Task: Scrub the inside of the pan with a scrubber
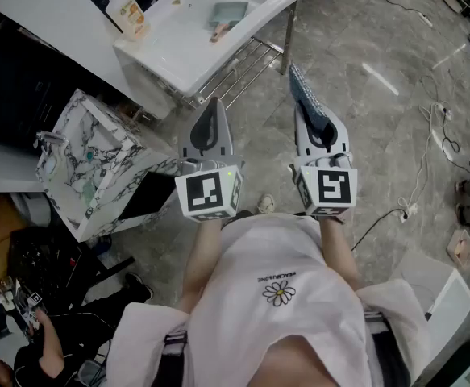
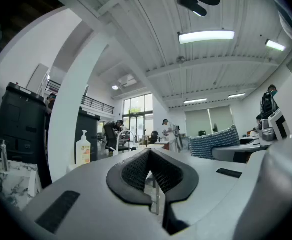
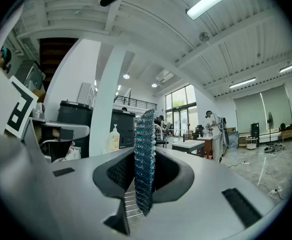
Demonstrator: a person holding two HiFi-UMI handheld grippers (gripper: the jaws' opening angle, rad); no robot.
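Grey stone floor spreads under the person, with a white sink (image 1: 180,64) on thin legs ahead and to the left and a soap bottle (image 1: 126,12) at its back corner. The pan (image 1: 230,12), a small squared one with a pale handle, lies in the basin, well apart from both grippers, which are held level at chest height over the floor. The right gripper (image 3: 144,170) pinches the scrubber (image 3: 146,144), a blue-green knitted pad that stands on edge between the pads and sticks out past the tips. The left gripper (image 2: 149,157) has its jaws pressed together on nothing. I judge the step to be the approach: the tool is in hand, and no scrubbing has begun. The next move calls for carrying the scrubber forward and left over the sink's near rim, then tipping the right gripper down so that the pad's flat side meets the pan's inside. The left jaws would have to part if they are to steady the handle. The rim and the near corner leg are the edges to clear, and a wire rack (image 1: 247,64) hangs under the basin, so the way in is from above, not from the front. A marble-patterned box (image 1: 85,168) stands low at the left, near the left gripper's line of travel. The floor ahead and to the right is open, and the cables (image 1: 438,135) lie well off to that side.
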